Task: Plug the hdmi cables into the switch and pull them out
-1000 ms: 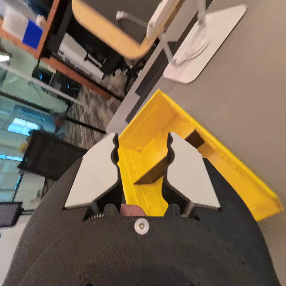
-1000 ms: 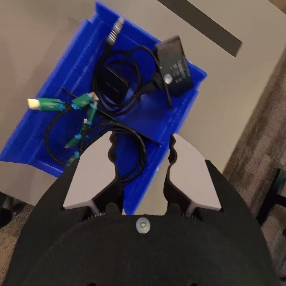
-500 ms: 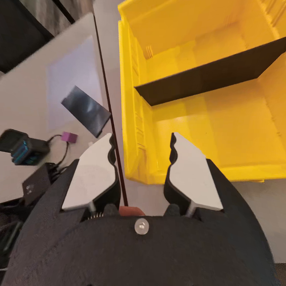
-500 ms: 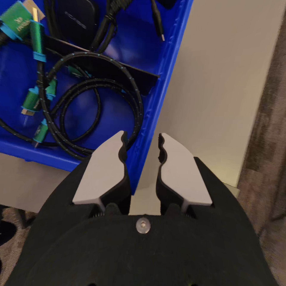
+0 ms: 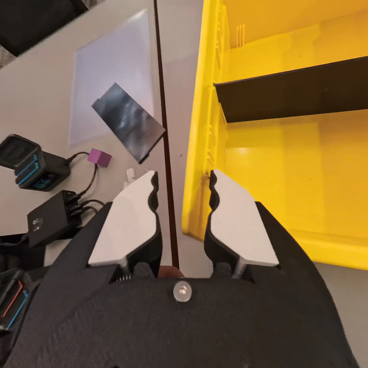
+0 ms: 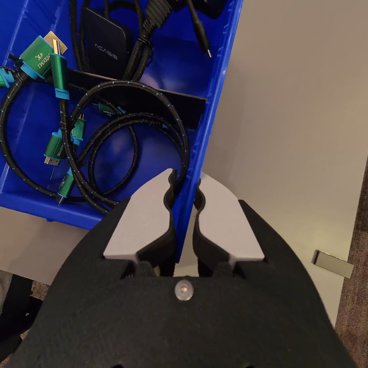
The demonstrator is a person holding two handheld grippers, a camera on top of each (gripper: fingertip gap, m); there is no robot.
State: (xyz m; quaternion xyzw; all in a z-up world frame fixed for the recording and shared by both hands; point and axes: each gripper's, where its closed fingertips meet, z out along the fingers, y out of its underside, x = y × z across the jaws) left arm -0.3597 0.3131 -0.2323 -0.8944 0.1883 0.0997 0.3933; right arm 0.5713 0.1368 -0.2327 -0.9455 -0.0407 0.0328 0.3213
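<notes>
Green-plugged HDMI cables (image 6: 59,123) left of hand-held gripper (image 6: 185,177)

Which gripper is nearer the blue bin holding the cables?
Right. The right gripper straddles the blue bin wall; the left gripper is at the yellow bin.

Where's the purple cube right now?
In the left wrist view, the purple cube sits on the table at the left, wired between the black camera and the dark card, just above a black box.
</notes>
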